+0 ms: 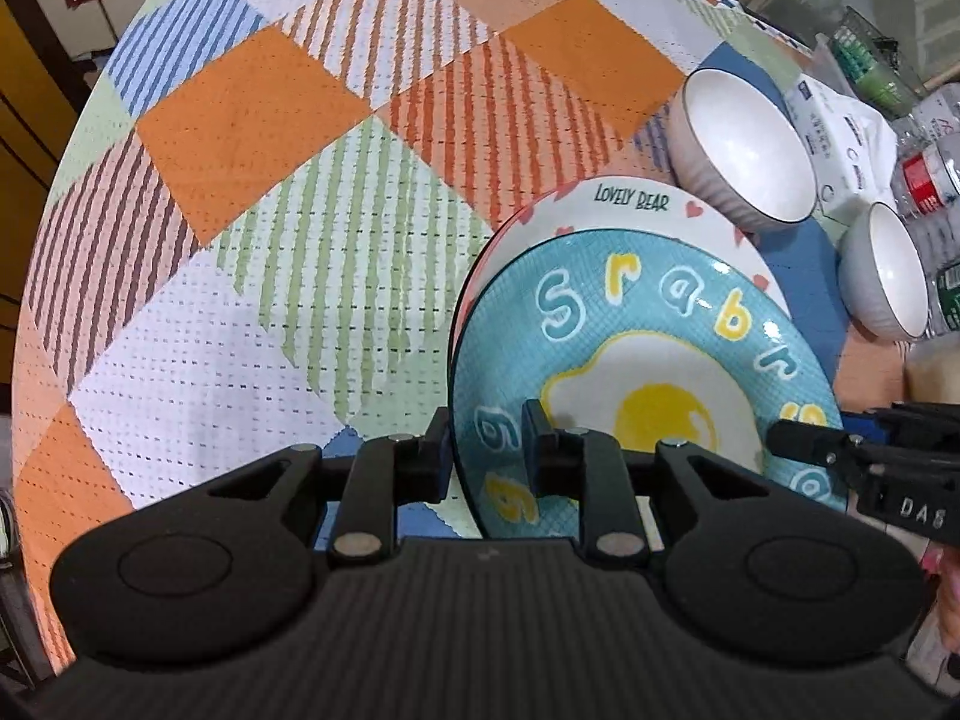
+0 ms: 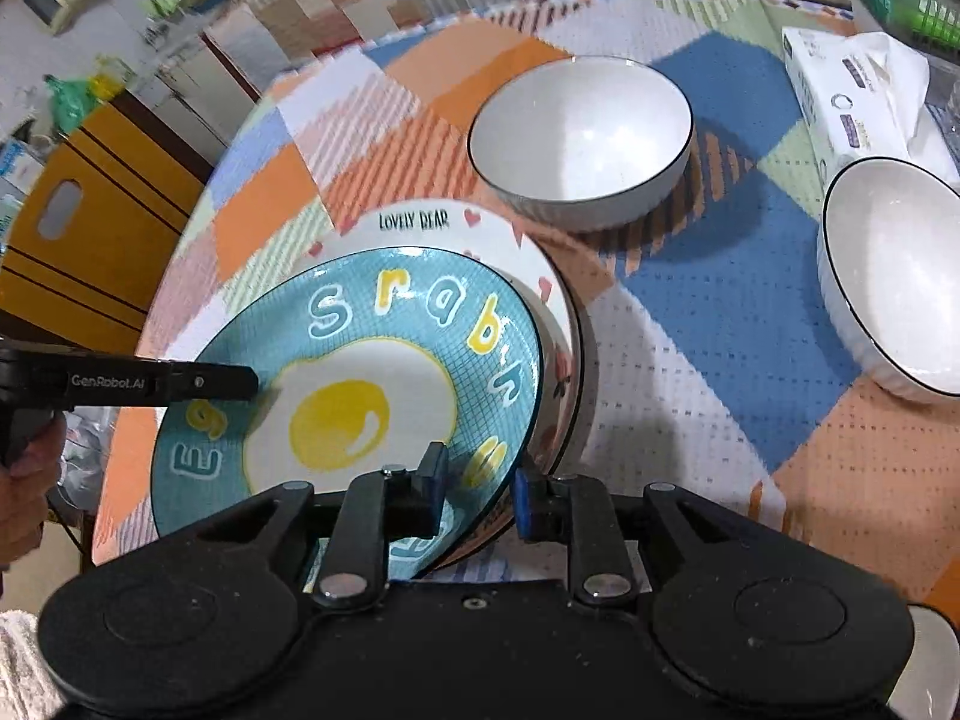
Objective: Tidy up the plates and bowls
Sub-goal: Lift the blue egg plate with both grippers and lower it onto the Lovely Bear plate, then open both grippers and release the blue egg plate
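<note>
**Blue egg plate set on the white plate, rim straddled on both sides**

A blue plate (image 1: 648, 360) printed with a fried egg and coloured letters is seen lying on top of a white plate (image 1: 630, 204) lettered "LOVELY BEAR". The white plate's far rim and right edge are left showing beyond the blue one. Both are stacked on a round table covered by a checked cloth (image 1: 252, 180) in orange, white, green and blue.

The left gripper (image 1: 487, 450) is placed over the blue plate's left rim, one finger outside the edge and one over the printed face. A narrow gap is seen at the pads; whether the rim is actually pressed cannot be told from this view. The right gripper (image 2: 477, 489) is placed astride the right rim of the blue plate. Its fingers are parted, and the blue-padded outer finger is seen standing clear of the plate edge, so no clamping is shown there.

Two white bowls with dark rims are found upright on the cloth beyond the plates: one bowl (image 2: 579, 132) just behind the stack, a second bowl (image 2: 894, 282) further right, well apart from it. A tissue pack (image 2: 852, 96) is seen behind the bowls, and a green basket (image 2: 906, 0) at the table's far right edge.
</note>
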